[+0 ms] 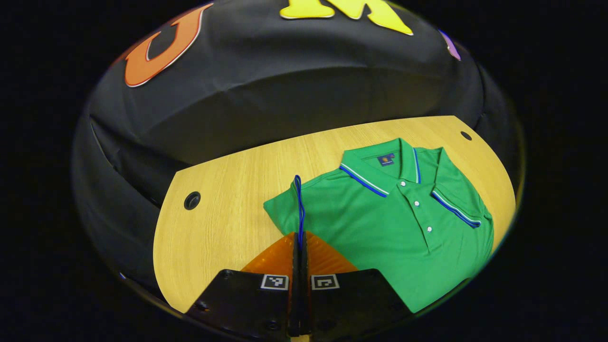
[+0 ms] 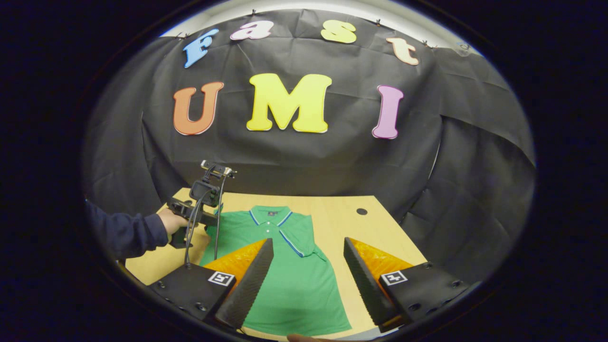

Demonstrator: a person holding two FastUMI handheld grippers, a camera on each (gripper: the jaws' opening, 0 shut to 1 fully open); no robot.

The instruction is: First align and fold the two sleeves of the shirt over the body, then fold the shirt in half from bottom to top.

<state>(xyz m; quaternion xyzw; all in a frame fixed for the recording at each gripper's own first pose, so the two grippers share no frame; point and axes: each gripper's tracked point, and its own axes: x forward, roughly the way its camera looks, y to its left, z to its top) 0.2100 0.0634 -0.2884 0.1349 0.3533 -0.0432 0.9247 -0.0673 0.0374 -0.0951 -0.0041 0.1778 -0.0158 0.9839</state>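
Observation:
A green polo shirt (image 1: 380,228) with blue and white trim lies face up on the wooden table (image 1: 223,223), collar toward the wall. One sleeve (image 1: 456,206) is folded in over the chest. My left gripper (image 1: 300,237) is shut on the other sleeve's blue-trimmed cuff (image 1: 298,199), which stands up on edge between the fingers beside the shirt's shoulder. In the right gripper view, my right gripper (image 2: 308,249) hangs open above the shirt (image 2: 294,285), over its lower half, with nothing between the fingers. The left gripper (image 2: 209,216) shows there at the shirt's left shoulder.
A hand in a dark blue sleeve (image 2: 128,232) holds the left gripper. The table has round cable holes (image 1: 192,200) (image 1: 466,136) near its back corners. Bare wood lies left of the shirt and along the table's right side (image 2: 380,232). The black cloth wall stands just behind.

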